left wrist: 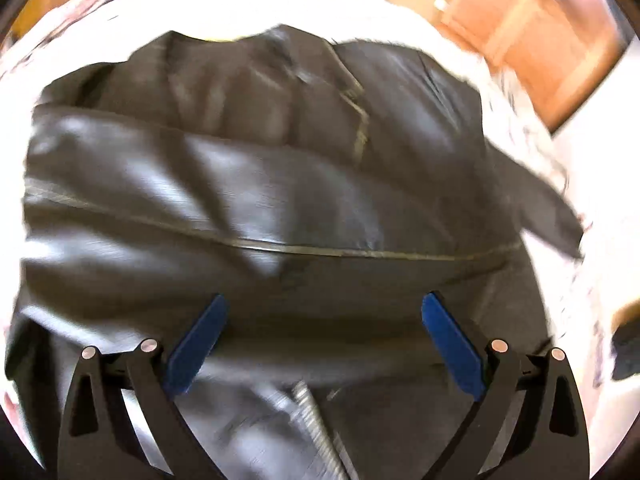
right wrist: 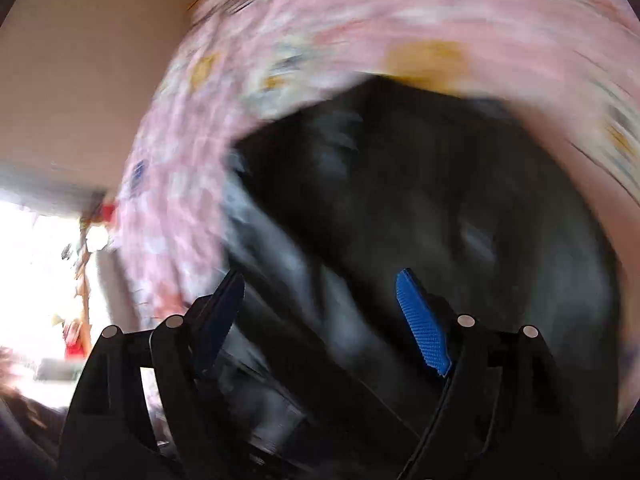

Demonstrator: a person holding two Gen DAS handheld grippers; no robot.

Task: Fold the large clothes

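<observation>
The left gripper (left wrist: 324, 312) points down at a steep slant over a big dark jacket (left wrist: 256, 184). Its two blue pads (left wrist: 450, 344) stand wide apart. Nothing is between them; the jacket lies below, and I cannot tell if the tips touch it. The cloth is shiny, like leather, with a pale seam running across it. A zipper (left wrist: 310, 416) shows low in the left wrist view, between the two black fingers.

The right gripper (right wrist: 320, 296) is also over the jacket (right wrist: 420, 200), which looks almost black here. Its pads are apart as well, and a fold of the dark cloth lies in the gap between them. This view is very blurred, so I cannot tell if the pads press on the fold.

The jacket is spread out on a bed. Under it is a pink sheet with flowers (right wrist: 360, 32). In the left wrist view the sheet (left wrist: 248, 4) looks nearly white from the bright light.

Farther off, past the bed, there is a brown wooden cupboard (left wrist: 524, 40). In the right wrist view a plain tan wall (right wrist: 80, 80) stands behind the bed, with a bright window (right wrist: 36, 264) lower down.
</observation>
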